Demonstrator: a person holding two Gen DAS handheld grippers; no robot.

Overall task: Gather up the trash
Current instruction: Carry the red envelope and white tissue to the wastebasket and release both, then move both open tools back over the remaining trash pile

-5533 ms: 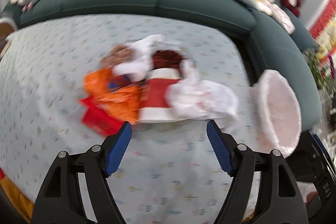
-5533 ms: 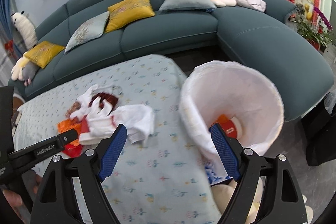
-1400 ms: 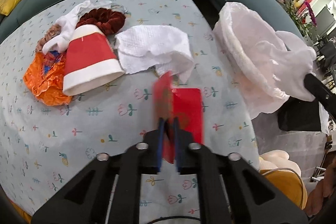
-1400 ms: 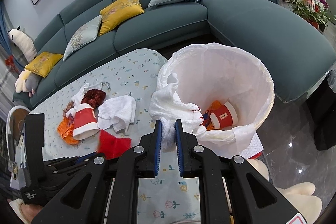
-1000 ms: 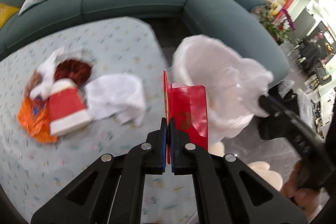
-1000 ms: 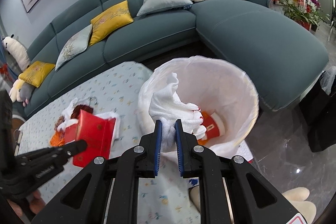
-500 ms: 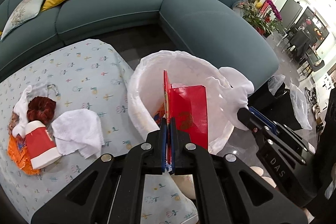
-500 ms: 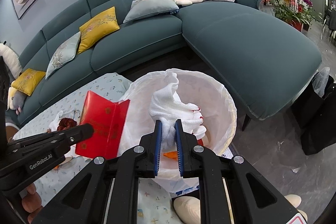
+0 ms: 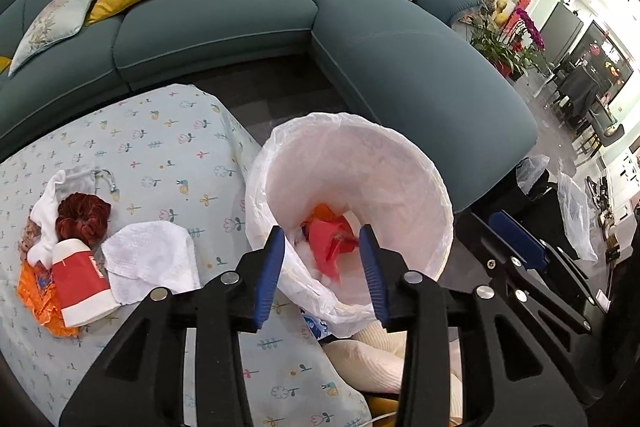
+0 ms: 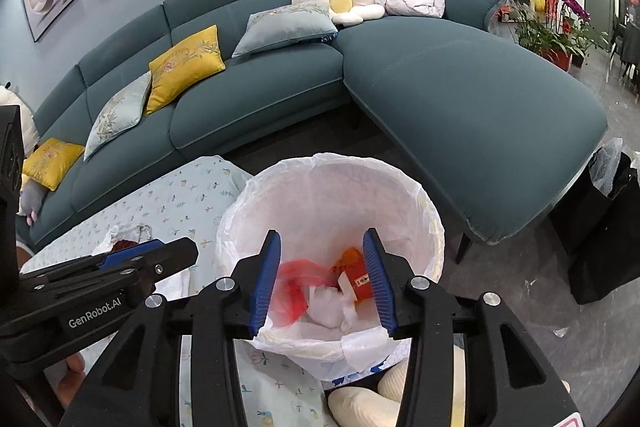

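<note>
We hold both claws above the trash bin (image 9: pixel 436 195), and both are released, with nothing between the blue fingers. Our left claw (image 9: pixel 322 267) hangs over the near rim, and our right claw (image 10: pixel 322 273) hangs over the open mouth. Below them, inside the bin, lie a red paper piece (image 9: pixel 330 247), an orange wrapper (image 10: pixel 352 259) and some white tissue (image 10: pixel 326 309).

More trash waits on the bench (image 9: pixel 168 143), far to the left of our left claw: a red and white paper cup (image 9: pixel 80 275) lying on its side, a white napkin (image 9: pixel 152 259) touching it, an orange wrapper (image 9: pixel 34 295) partly under the cup, and a dark red scrunchie (image 9: pixel 82 219) behind it.

We think the thin bag liner (image 10: pixel 248 203) is the main risk. It hangs loose over the rim just under our fingers, so a low swing back to the bench can catch it and pull the bin over. The napkin can also drag the cup with it.
</note>
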